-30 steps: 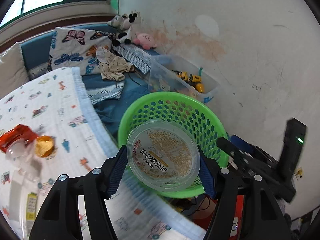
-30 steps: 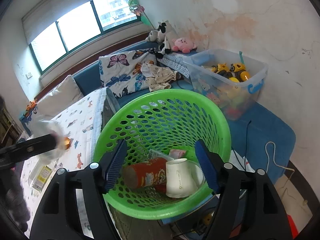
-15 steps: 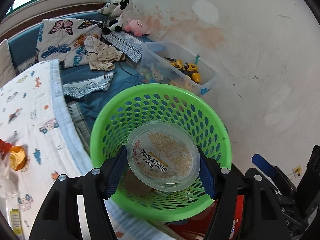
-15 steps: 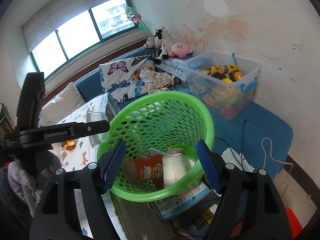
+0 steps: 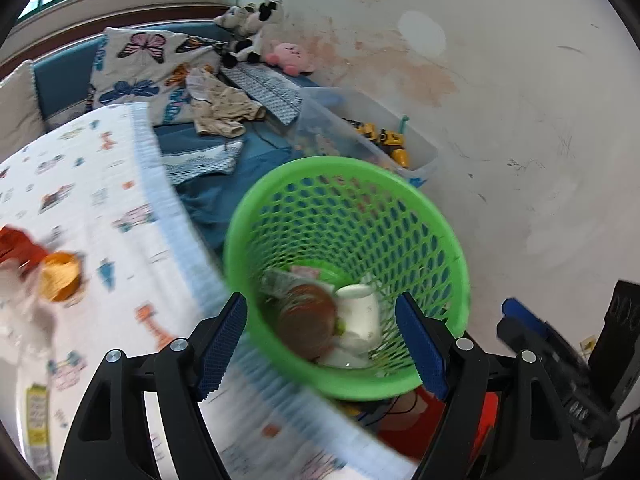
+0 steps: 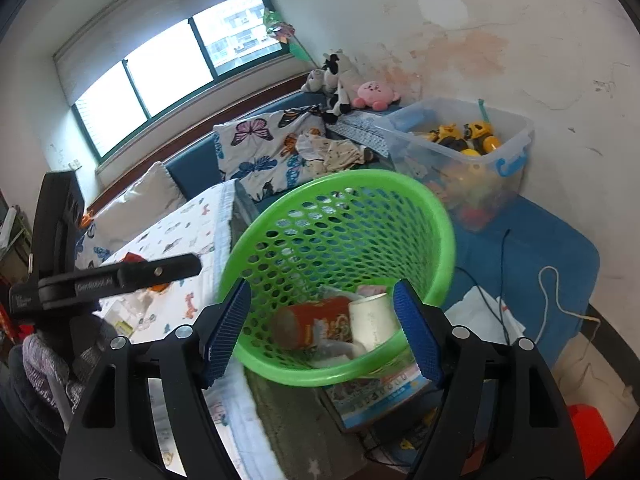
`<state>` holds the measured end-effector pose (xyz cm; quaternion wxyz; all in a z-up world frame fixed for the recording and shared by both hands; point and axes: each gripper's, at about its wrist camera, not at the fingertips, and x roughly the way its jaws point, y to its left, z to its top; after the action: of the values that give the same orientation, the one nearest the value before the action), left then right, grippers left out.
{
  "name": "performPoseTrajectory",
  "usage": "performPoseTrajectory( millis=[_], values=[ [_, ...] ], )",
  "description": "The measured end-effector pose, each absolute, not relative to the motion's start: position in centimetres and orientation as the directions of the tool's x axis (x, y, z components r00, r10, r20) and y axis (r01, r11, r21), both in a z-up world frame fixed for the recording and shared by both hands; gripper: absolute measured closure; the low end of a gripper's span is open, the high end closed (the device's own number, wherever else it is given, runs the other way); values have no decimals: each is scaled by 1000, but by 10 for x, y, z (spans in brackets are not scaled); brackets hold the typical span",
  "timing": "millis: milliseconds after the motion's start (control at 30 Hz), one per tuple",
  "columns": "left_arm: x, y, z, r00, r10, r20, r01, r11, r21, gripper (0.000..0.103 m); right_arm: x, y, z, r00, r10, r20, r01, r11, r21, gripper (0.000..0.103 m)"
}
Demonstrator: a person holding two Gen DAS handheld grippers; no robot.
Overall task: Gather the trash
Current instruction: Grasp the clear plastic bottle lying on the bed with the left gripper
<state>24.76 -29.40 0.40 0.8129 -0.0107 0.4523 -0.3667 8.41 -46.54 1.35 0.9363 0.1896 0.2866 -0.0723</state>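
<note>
A green mesh basket [image 5: 432,216] stands beside the table; it also shows in the right wrist view [image 6: 440,216]. Inside lie an orange can [image 6: 312,320], a white paper cup [image 6: 372,320] and a clear plastic container [image 5: 344,356]. My left gripper [image 5: 322,344] is open and empty above the basket's near rim. My right gripper [image 6: 322,328] is open and empty, also just in front of the basket. More trash lies on the table at the left: an orange-gold wrapper [image 5: 60,276] and a red wrapper [image 5: 16,244].
The table has a white patterned cloth [image 5: 80,184]. A clear toy bin [image 6: 480,152] stands behind the basket by the wall. A blue sofa with a butterfly cushion [image 6: 260,152] and plush toys is at the back. A cable [image 6: 548,292] lies on a blue mat.
My left gripper let go of the clear round container, which now lies in the basket. The left gripper has swung back left toward the table; the view is blurred by motion.
</note>
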Motion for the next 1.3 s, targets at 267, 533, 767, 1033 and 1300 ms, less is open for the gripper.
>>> performPoseTrajectory(
  millis=[267, 533, 767, 1033, 1300],
  values=[
    [233, -226, 7, 416, -540, -732, 536, 796, -281, 29, 90, -443, 19, 831, 15, -555, 193, 929, 314, 27],
    [240, -158, 7, 520, -406, -751, 449, 878, -163, 29, 97, -420, 26, 836, 56, -546, 140, 941, 310, 26],
    [262, -101, -6, 535, -300, -790, 371, 923, -99, 29, 106, -397, 28, 830, 98, -549, 89, 949, 304, 26],
    [282, -74, -37, 479, -222, -849, 331, 942, -60, 29, 127, -365, 27, 808, 154, -569, 22, 957, 289, 26],
    [291, -87, -55, 451, -165, -877, 365, 931, 13, 29, 148, -336, 18, 773, 202, -601, -37, 961, 275, 26]
  ],
)
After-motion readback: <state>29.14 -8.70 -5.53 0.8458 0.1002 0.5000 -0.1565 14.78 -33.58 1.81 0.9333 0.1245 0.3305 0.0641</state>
